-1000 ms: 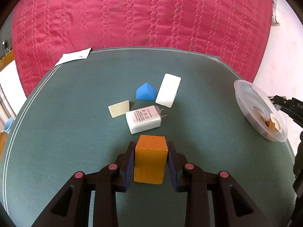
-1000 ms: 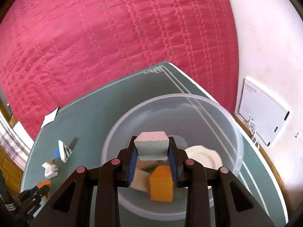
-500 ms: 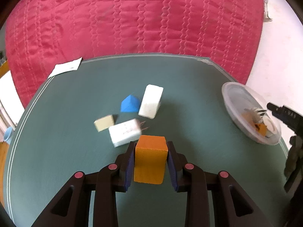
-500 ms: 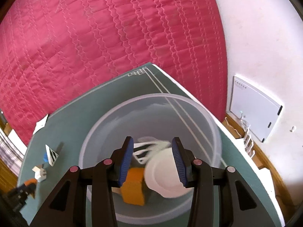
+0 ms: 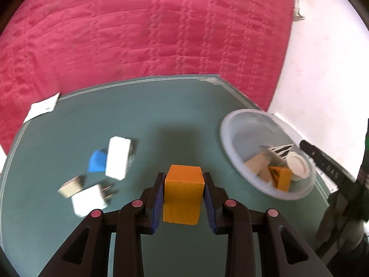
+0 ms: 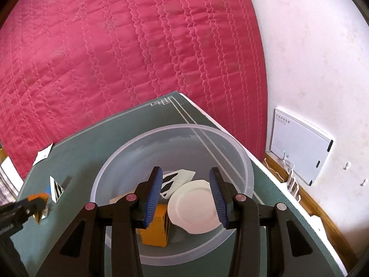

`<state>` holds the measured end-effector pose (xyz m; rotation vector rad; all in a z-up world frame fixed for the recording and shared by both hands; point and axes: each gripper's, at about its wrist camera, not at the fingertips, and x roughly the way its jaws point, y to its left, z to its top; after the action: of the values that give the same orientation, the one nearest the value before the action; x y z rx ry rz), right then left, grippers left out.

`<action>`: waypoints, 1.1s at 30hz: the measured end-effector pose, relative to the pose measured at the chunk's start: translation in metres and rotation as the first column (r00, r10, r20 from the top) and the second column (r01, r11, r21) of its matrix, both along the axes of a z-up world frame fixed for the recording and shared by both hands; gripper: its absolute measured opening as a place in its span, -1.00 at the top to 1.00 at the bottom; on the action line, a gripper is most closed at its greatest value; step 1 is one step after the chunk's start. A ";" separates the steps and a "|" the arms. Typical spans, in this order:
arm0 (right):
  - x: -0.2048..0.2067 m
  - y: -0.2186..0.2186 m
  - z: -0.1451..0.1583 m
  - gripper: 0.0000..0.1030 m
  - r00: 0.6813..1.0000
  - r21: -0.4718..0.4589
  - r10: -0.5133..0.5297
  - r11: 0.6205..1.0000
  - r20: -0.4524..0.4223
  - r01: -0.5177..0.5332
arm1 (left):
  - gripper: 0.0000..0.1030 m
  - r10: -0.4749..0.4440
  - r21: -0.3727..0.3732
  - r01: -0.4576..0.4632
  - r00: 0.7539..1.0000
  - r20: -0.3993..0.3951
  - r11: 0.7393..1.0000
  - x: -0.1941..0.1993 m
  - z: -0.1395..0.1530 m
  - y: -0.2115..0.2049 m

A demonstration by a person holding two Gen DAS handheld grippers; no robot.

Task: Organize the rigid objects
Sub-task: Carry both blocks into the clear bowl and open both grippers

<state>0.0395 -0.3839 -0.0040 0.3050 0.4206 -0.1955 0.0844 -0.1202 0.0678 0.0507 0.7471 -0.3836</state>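
My left gripper (image 5: 183,190) is shut on an orange block (image 5: 182,196) and holds it above the green table (image 5: 180,115). To its right stands a clear plastic bowl (image 5: 233,124) holding an orange block (image 5: 281,179), a white disc (image 5: 297,166), a striped wedge (image 5: 280,149) and a beige piece (image 5: 257,167). My right gripper (image 6: 185,192) is open and empty over the bowl (image 6: 244,159), above the white disc (image 6: 194,211) and orange block (image 6: 155,228). The left gripper with its block also shows in the right wrist view (image 6: 37,202).
On the table left of my left gripper lie a blue prism (image 5: 96,164), a white block (image 5: 117,157), a white plug adapter (image 5: 91,199) and a beige block (image 5: 70,185). A white card (image 5: 42,107) lies at the far left edge. A red quilt (image 5: 150,34) lies behind.
My right gripper opened and dropped the grey-white block into the bowl. My left gripper, still holding the orange block, swung right toward the bowl.
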 end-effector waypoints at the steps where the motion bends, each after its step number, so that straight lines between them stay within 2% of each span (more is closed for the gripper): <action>1: 0.000 0.001 0.000 0.15 1.000 0.001 0.001 1.000 0.001 -0.001 | 0.36 -0.017 -0.005 0.017 1.000 -0.002 1.000 0.004 0.001 -0.007; 11: -0.003 0.002 -0.004 0.15 1.000 0.000 -0.006 1.000 0.015 0.006 | 0.36 -0.133 -0.011 0.133 0.991 0.006 0.991 0.030 0.005 -0.067; 21: -0.001 0.001 -0.007 0.15 1.000 0.009 -0.010 1.000 0.013 0.010 | 0.35 -0.193 -0.012 0.193 0.981 0.004 0.981 0.045 0.000 -0.098; 23: -0.002 0.001 -0.007 0.15 1.000 0.009 -0.011 1.000 0.014 0.011 | 0.34 -0.200 -0.015 0.200 0.980 0.010 0.980 0.045 -0.001 -0.101; 27: -0.001 0.000 -0.007 0.15 1.000 0.010 -0.013 1.000 0.015 0.013 | 0.08 -0.194 -0.023 0.194 0.981 0.004 0.981 0.048 -0.004 -0.102; 33: -0.002 0.000 -0.009 0.15 1.000 0.011 -0.012 1.000 0.015 0.012 | 0.09 -0.163 -0.033 0.163 0.986 -0.012 0.986 0.049 -0.010 -0.088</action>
<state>0.0379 -0.3839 -0.0129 0.3200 0.4051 -0.2028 0.1330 -0.2083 0.0582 0.0797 0.7539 -0.5525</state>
